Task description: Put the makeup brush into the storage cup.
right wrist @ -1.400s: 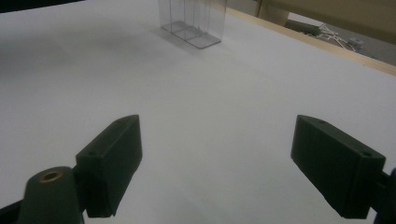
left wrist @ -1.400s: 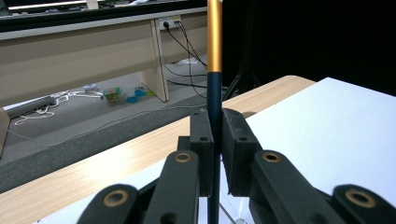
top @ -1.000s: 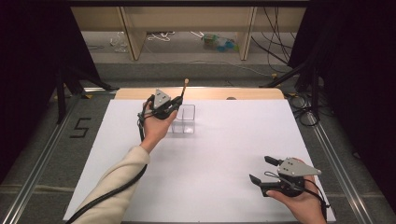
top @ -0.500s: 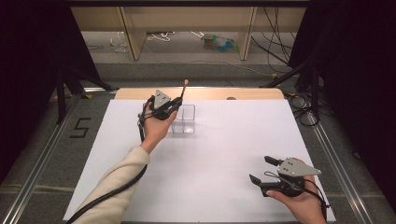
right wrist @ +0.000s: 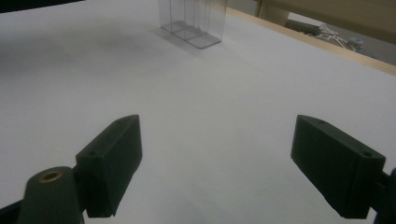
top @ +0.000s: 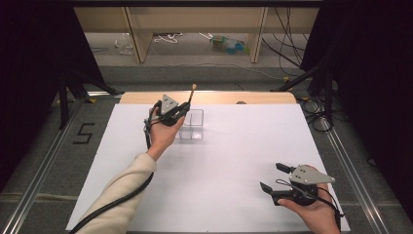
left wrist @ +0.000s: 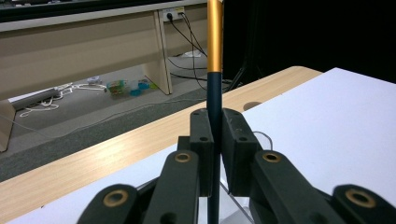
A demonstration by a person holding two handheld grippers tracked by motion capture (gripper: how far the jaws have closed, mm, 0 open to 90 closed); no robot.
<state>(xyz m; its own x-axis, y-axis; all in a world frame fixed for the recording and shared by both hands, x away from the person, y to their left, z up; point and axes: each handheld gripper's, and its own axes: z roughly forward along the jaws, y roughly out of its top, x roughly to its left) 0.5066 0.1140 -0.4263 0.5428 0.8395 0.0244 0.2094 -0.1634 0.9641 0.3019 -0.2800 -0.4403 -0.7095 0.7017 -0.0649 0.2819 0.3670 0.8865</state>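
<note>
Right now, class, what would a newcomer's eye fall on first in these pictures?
First, the left gripper at the far side of the white table, shut on a thin stick with a gold upper part that stands upright over a clear plastic box. Next, the right gripper at the near right corner, its jaws wide open with nothing between them.

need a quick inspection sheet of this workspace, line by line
surface: white sheet over a wooden table, bare apart from the job's things
job's things: thin stick, dark below, gold above, upright; clear compartment box on the sheet
clutter: nothing seen on the sheet
grippers: left gripper shut on the stick beside the box; right gripper open, nothing between its jaws
cables: black cable trailing along the left sleeve; more on the floor beyond
surroundings: wooden bench legs, floor litter, dark curtains
</note>
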